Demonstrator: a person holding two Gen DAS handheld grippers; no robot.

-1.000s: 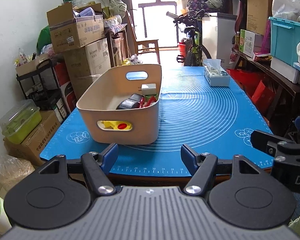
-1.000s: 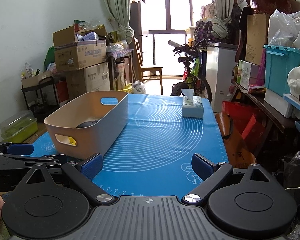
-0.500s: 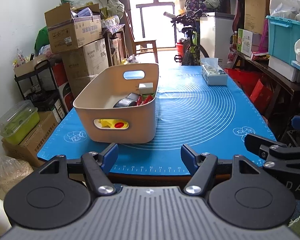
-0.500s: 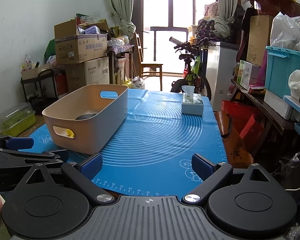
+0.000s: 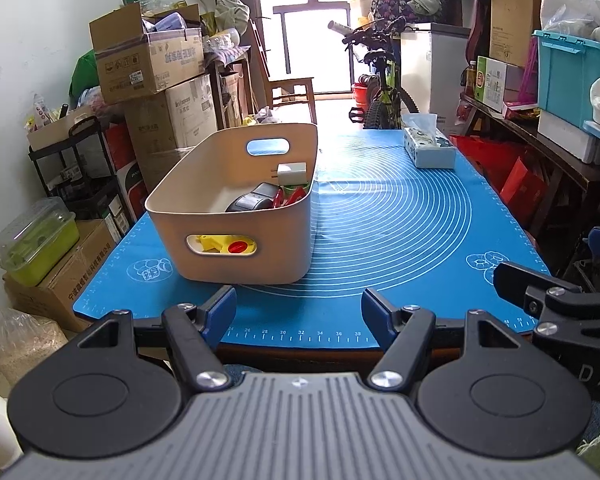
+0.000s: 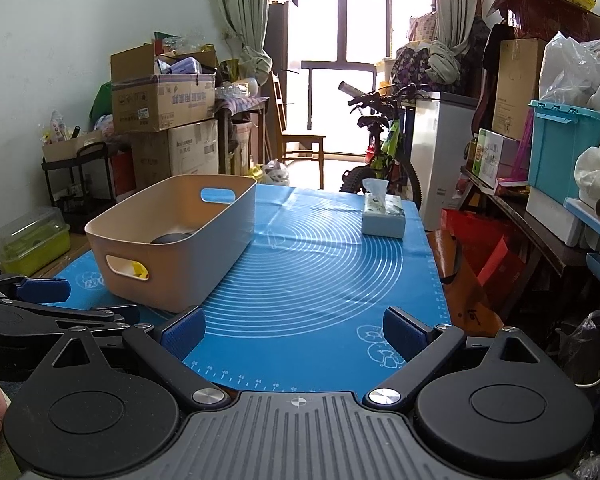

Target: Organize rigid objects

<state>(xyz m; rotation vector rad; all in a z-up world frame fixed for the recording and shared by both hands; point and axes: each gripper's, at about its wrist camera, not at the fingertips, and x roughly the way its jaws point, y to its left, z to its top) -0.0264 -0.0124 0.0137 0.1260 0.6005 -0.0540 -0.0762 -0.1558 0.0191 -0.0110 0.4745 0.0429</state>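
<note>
The beige plastic bin (image 5: 236, 216) with oval handle cutouts sat on the blue silicone mat (image 5: 400, 224), holding a white charger (image 5: 291, 173), a black device (image 5: 254, 200) and red and yellow pieces, while the left gripper (image 5: 299, 312) and right gripper (image 6: 294, 332) hovered spread and empty near the mat's front edge.

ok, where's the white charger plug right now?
Inside the beige bin, at its far right corner: the white charger plug leans just below the far handle cutout, behind the black device, left wrist view.

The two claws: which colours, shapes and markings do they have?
The left claw and the right claw look alike: black linkage arms with round discs and silver screws, blue ribbed pads, a grey ridged body. White letters "DA" mark the right one's side.
</note>
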